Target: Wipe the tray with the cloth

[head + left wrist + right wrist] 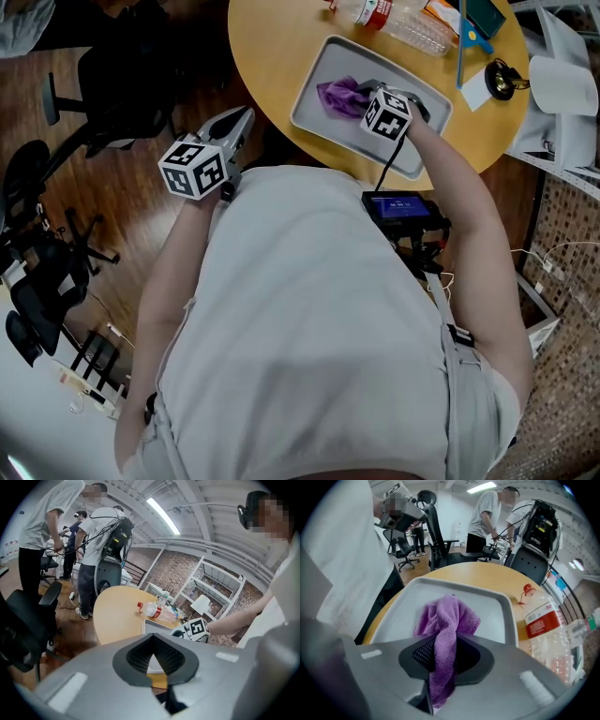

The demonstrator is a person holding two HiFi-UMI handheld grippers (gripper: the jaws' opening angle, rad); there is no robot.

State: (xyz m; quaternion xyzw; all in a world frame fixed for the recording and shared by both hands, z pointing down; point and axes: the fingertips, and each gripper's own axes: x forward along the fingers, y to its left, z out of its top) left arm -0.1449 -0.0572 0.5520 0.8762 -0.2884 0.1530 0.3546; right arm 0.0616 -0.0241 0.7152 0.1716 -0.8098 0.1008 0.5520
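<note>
The head view places the right gripper (364,96) over the grey tray (330,54) on the round table (272,56), upper centre, with the purple cloth (337,96) at its tip. Only the right gripper view confirms the grip: the cloth is pinched between the jaws, its bunched end seen against the tray floor. The left gripper (241,122) is held off the table, centre left. In its own view the jaws are closed together with nothing between them.

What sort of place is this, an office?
Likely an office-like lab or workshop: black office chairs, a round wooden table, metal shelving against a brick wall.
</note>
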